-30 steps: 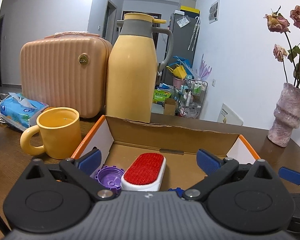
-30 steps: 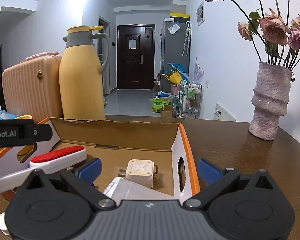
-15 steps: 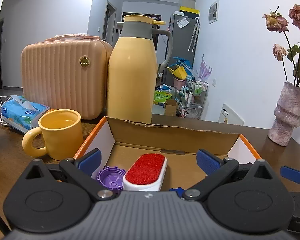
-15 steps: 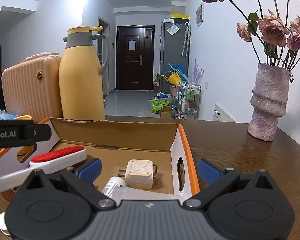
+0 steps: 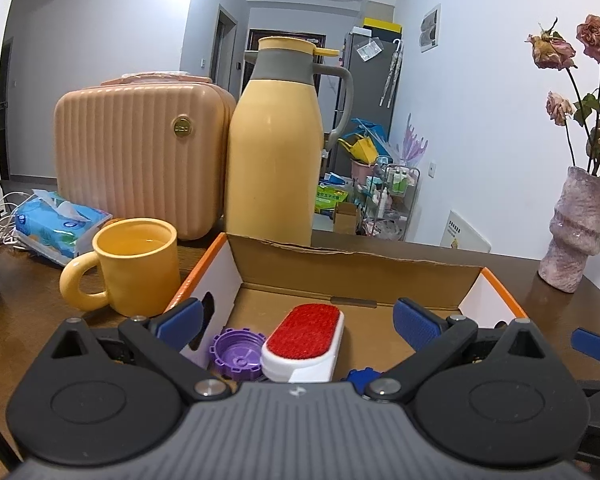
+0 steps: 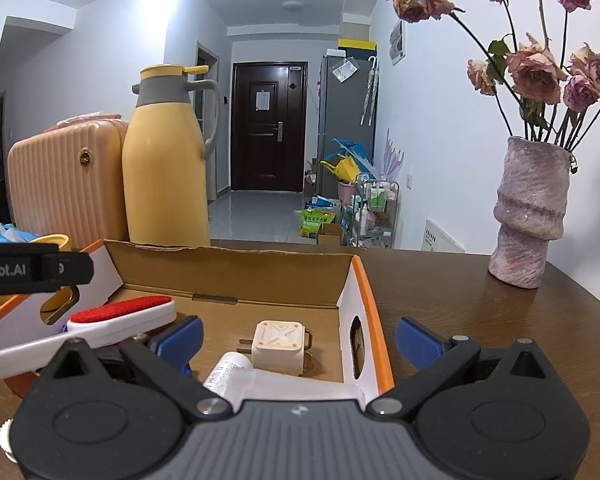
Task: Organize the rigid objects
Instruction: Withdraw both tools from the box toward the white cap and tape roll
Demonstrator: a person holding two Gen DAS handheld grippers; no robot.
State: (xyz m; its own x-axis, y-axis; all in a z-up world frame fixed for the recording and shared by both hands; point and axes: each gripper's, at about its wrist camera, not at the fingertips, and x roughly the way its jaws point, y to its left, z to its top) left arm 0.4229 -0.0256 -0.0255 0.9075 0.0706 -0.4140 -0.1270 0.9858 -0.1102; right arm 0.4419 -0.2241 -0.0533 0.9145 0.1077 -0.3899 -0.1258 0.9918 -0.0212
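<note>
An open cardboard box [image 5: 352, 264] with orange rims stands on the brown table. In it lie a white lint brush with a red pad [image 5: 304, 340], a purple cap [image 5: 236, 354] and a small blue piece [image 5: 360, 376]. The right wrist view shows the same box [image 6: 228, 264] holding the brush [image 6: 124, 314], a cream plug adapter [image 6: 278, 346] and a white tube [image 6: 236, 374]. My left gripper [image 5: 300, 322] is open above the box's near edge, holding nothing. My right gripper [image 6: 300, 334] is open over the box's right wall, also empty.
A yellow mug [image 5: 136, 266], a yellow thermos jug [image 5: 276, 144], a peach case [image 5: 140, 152] and a tissue pack [image 5: 56, 224] stand left and behind the box. A pink vase with dried roses [image 6: 528, 216] stands at the right.
Both grippers have drawn back and up slightly from the box. The white tube now lies lower in the right view, more fully inside the box.
</note>
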